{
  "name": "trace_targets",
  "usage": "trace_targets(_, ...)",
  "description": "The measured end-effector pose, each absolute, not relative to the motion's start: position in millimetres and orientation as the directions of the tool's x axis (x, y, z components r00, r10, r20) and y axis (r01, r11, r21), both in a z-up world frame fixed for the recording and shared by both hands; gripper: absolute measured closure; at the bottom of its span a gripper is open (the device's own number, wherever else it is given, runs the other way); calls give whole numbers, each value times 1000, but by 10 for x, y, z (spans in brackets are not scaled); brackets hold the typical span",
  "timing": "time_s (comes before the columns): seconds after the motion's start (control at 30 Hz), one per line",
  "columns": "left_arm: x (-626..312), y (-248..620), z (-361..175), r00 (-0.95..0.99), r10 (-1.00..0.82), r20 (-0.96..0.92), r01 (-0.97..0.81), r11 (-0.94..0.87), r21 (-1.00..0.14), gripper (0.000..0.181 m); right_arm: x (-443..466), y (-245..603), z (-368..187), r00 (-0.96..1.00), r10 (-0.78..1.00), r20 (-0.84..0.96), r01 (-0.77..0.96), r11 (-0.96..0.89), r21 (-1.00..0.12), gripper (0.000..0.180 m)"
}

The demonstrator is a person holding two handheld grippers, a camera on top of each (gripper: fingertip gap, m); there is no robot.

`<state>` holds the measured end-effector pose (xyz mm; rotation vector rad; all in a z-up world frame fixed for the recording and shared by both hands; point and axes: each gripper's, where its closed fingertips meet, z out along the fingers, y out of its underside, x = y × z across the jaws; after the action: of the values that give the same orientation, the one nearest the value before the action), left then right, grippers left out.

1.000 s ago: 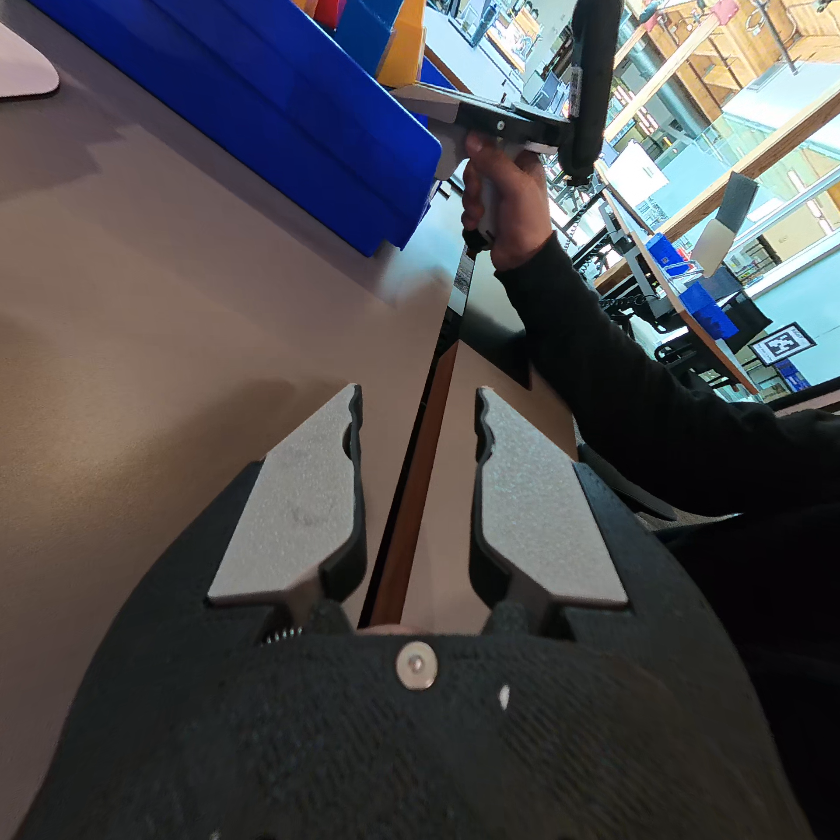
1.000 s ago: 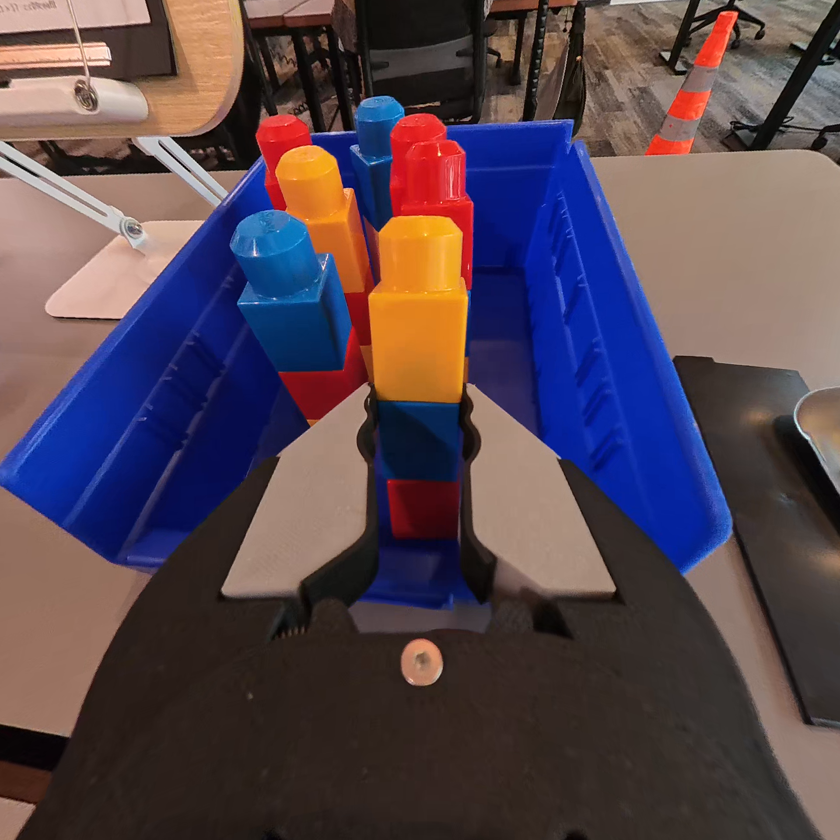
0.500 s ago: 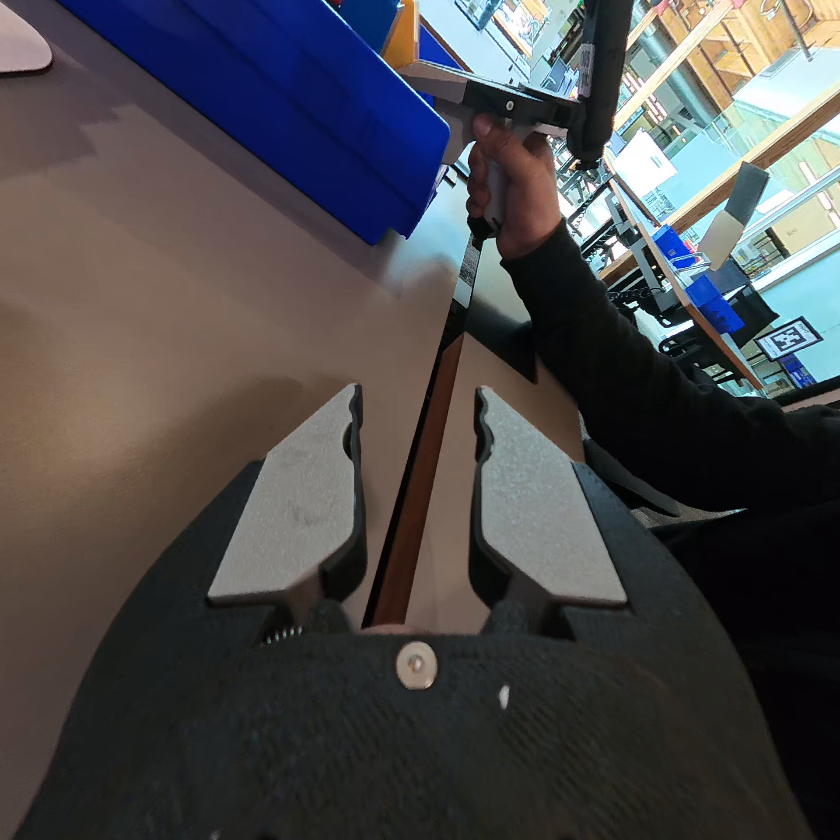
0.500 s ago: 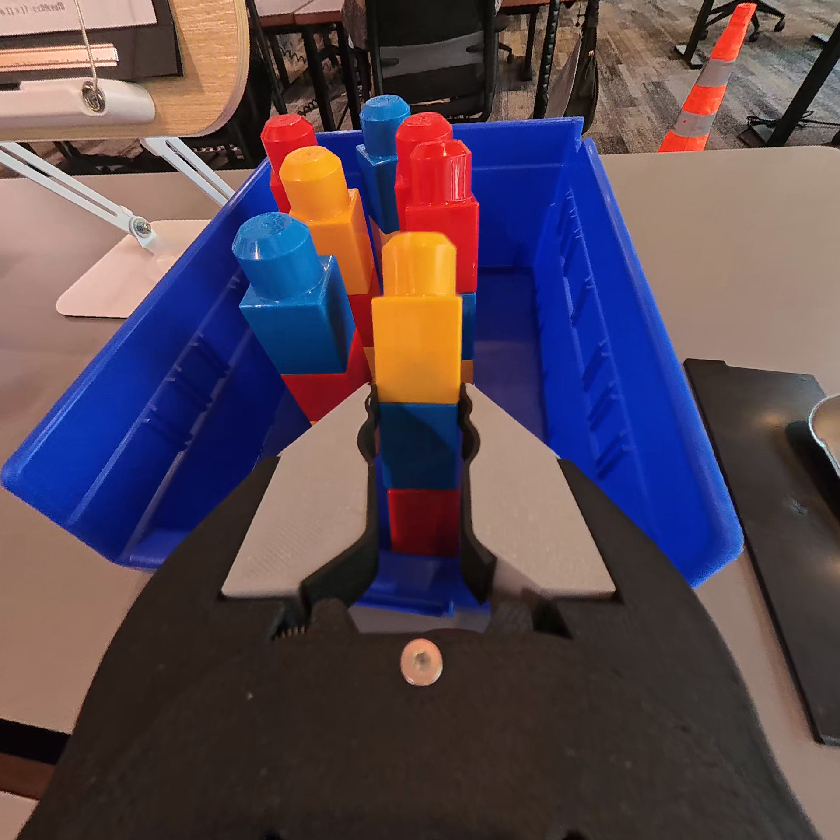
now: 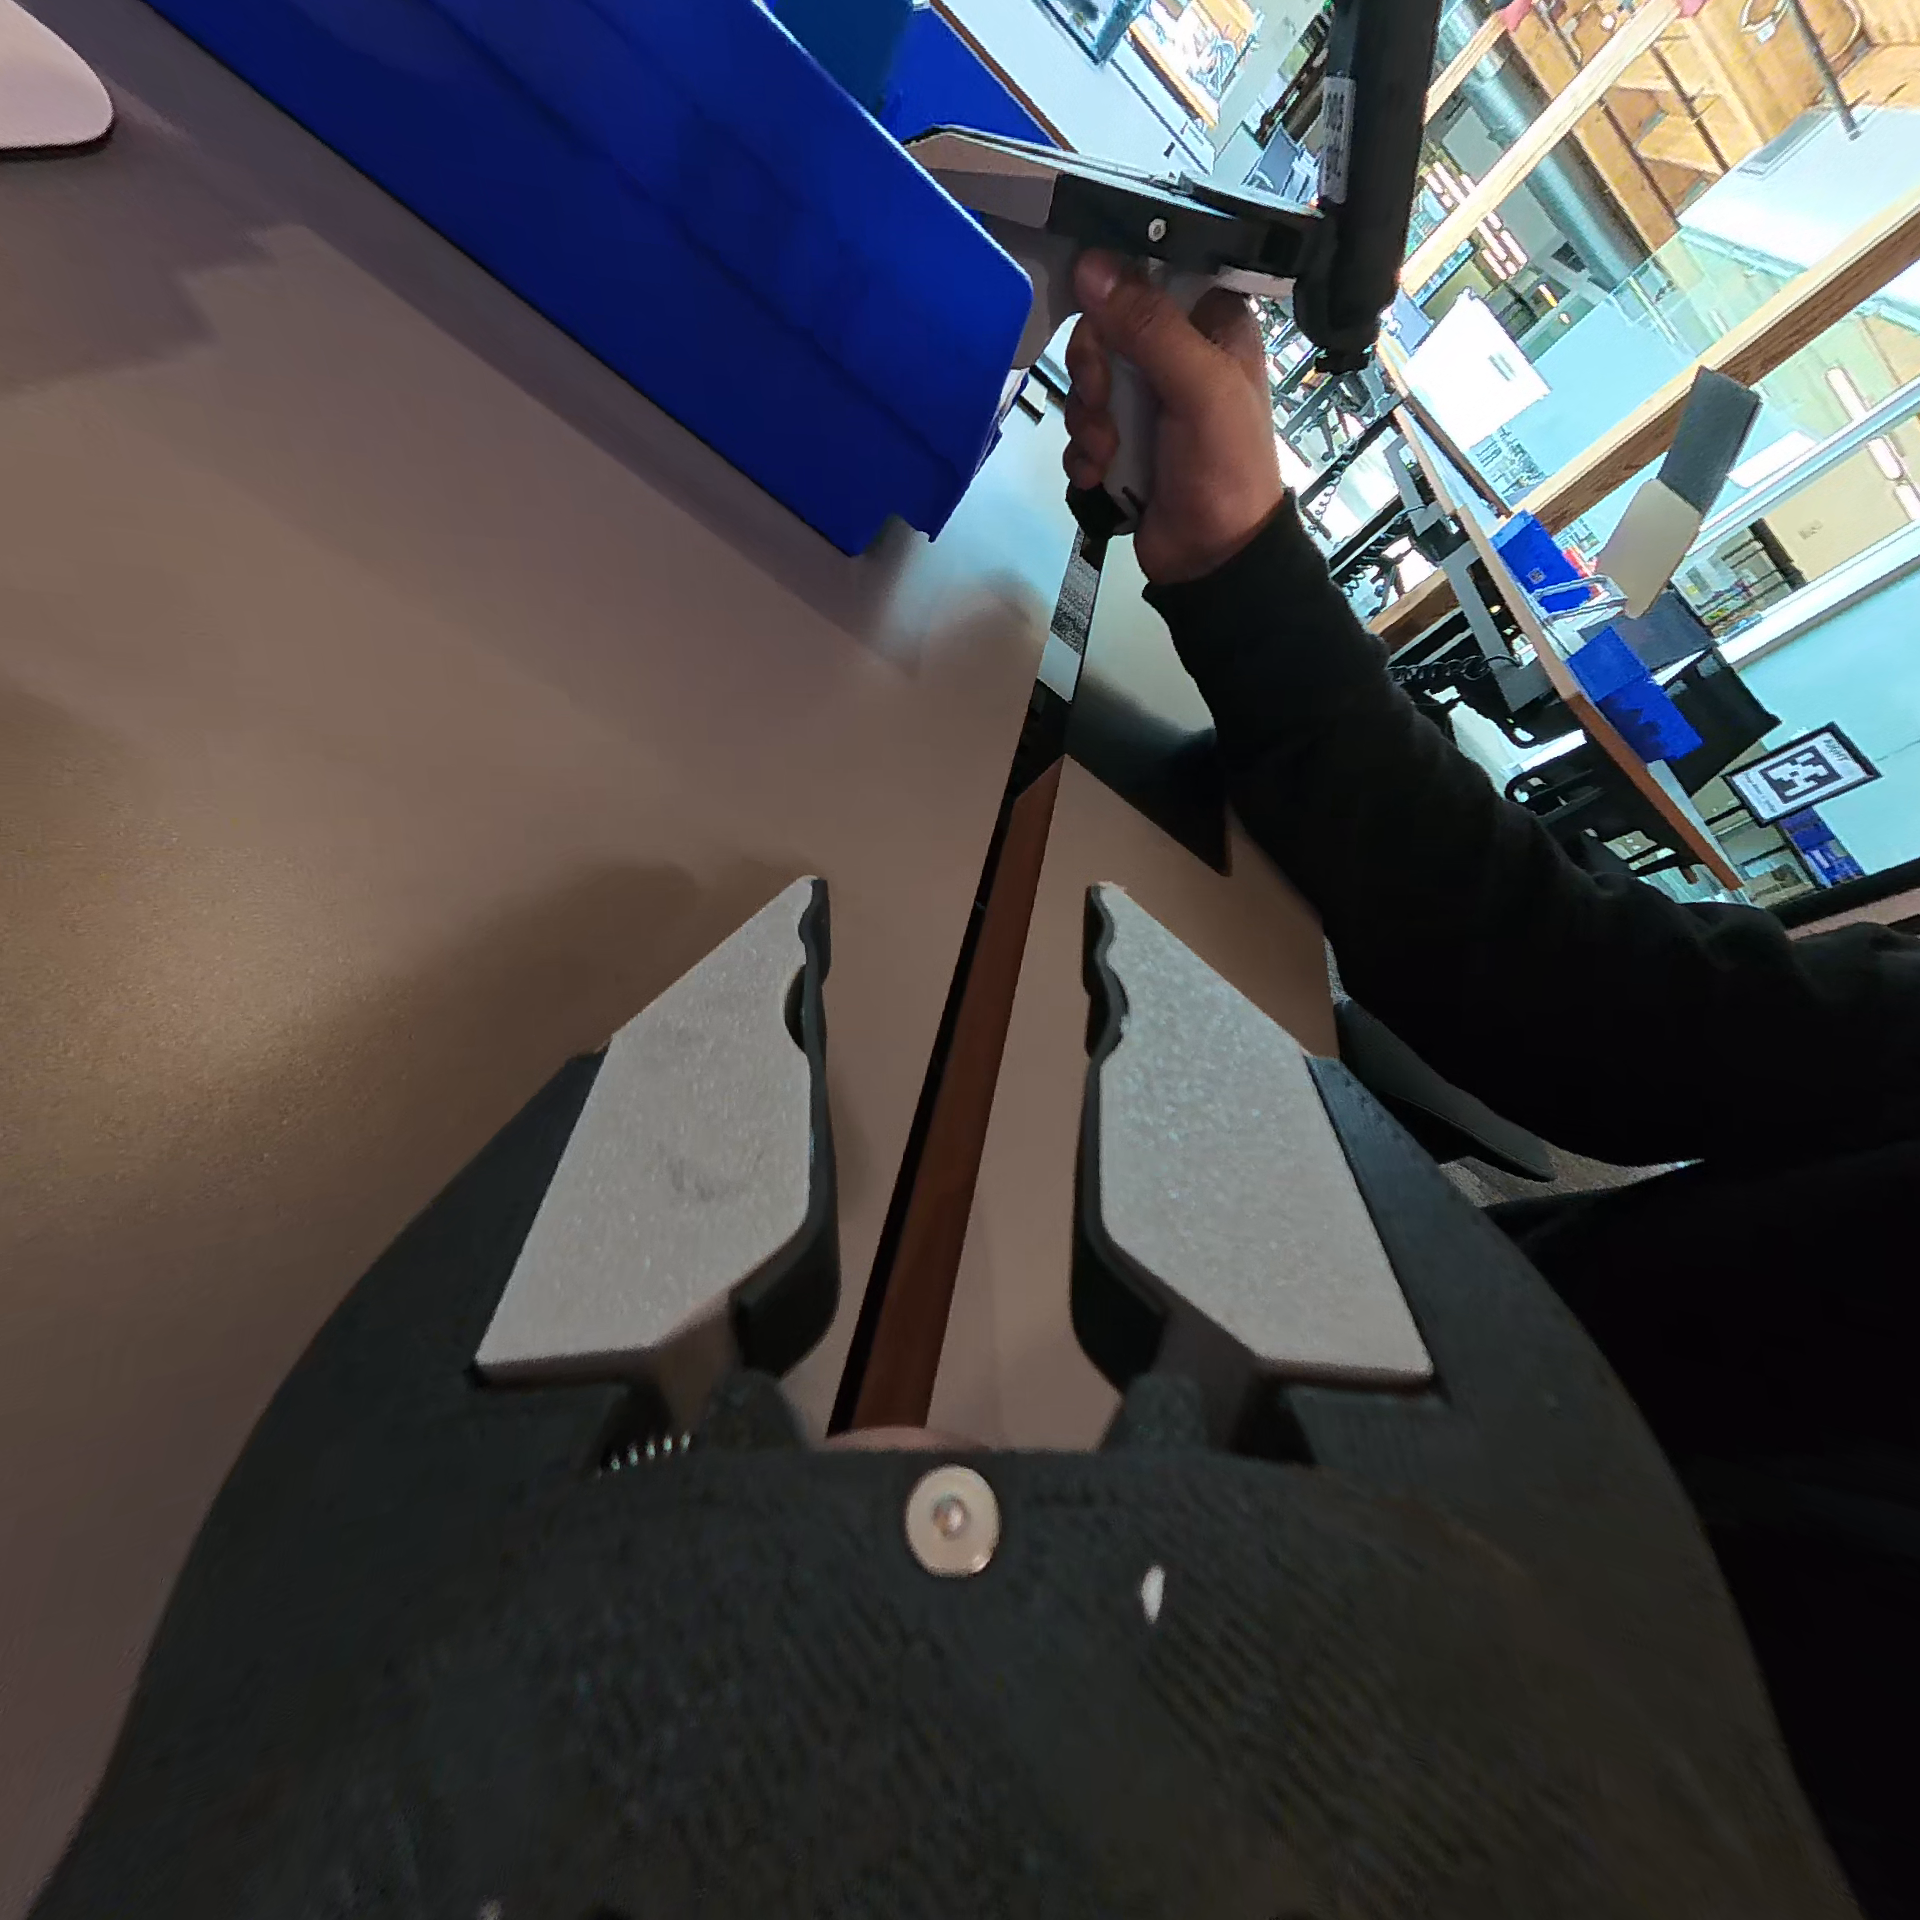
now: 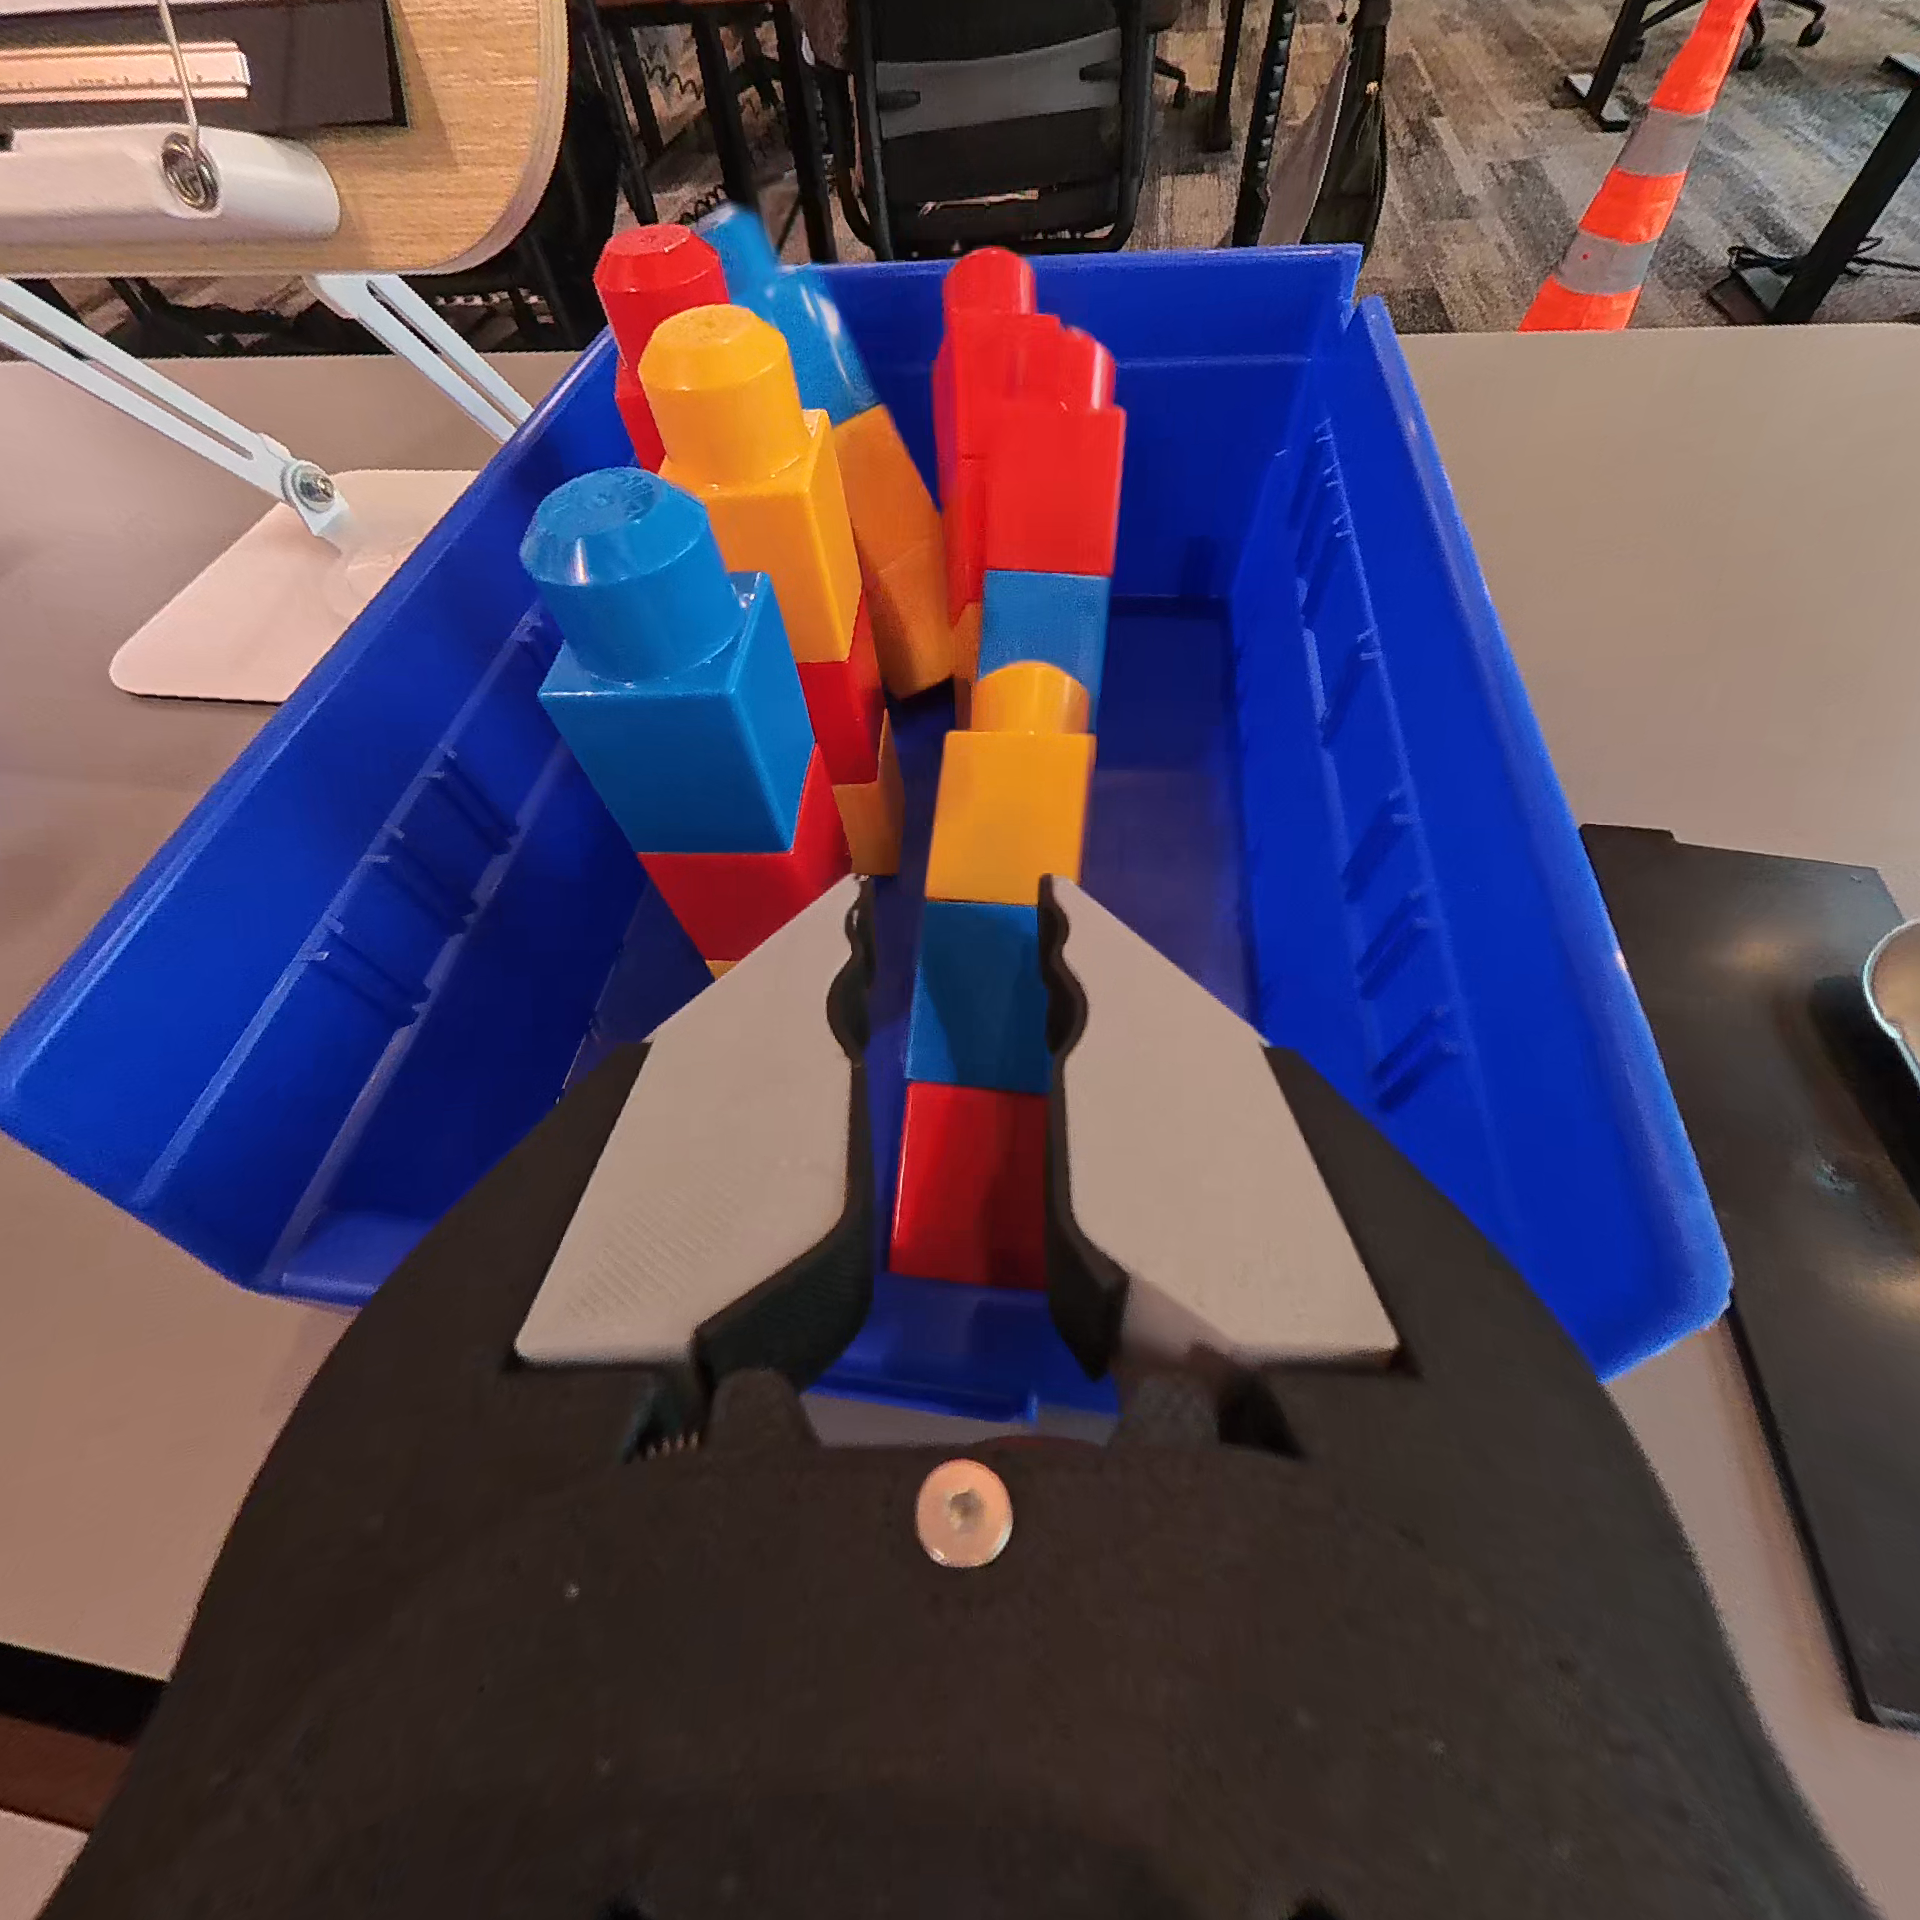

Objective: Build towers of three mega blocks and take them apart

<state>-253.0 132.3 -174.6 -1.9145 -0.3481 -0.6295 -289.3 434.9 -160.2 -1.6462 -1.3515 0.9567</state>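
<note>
Right gripper [image 6: 951, 914]: the jaws stand apart over the near end of the blue bin; the right finger [image 6: 1060, 997] touches the blue middle block, and a gap shows on the left side, so it does not grip.
Tower between the jaws [image 6: 987, 997]: red block at the bottom, blue in the middle, yellow on top; it stands inside the bin at the near wall and leans a little to the right.
Blue bin [image 6: 1455, 935]: on the grey desk [image 6: 1662, 582], open on top, with all the towers inside it.
Blue-topped tower [image 6: 675, 707]: left of the held place, blue over red, tilted toward the camera.
Other towers [image 6: 769, 499]: further back, yellow, red and blue ones, close together; one blue and yellow tower [image 6: 862, 488] leans and is blurred.
Black mat [image 6: 1787, 1195]: on the desk right of the bin.
Left gripper [image 5: 956, 904]: jaws open and empty, low above the desk edge.
Person's hand [image 5: 1174, 416]: further away in the left wrist view, holding the handle of the other gripper beside the bin corner.
</note>
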Motion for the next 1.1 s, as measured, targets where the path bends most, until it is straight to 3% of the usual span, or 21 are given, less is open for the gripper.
trace_targets(0.63, -2555, 1317, -1777, 813, -33, 582, 518, -415, -748, 134, -2912, 4504, -1485, 169, 982, -84, 403, -147, -903, 137)
trace_targets(1.1, -2521, 1327, -1770, 812, -47, 582, 511, -423, -748, 135, -3165, 4573, -1855, 115, 991, -71, 721, -133, -680, 130)
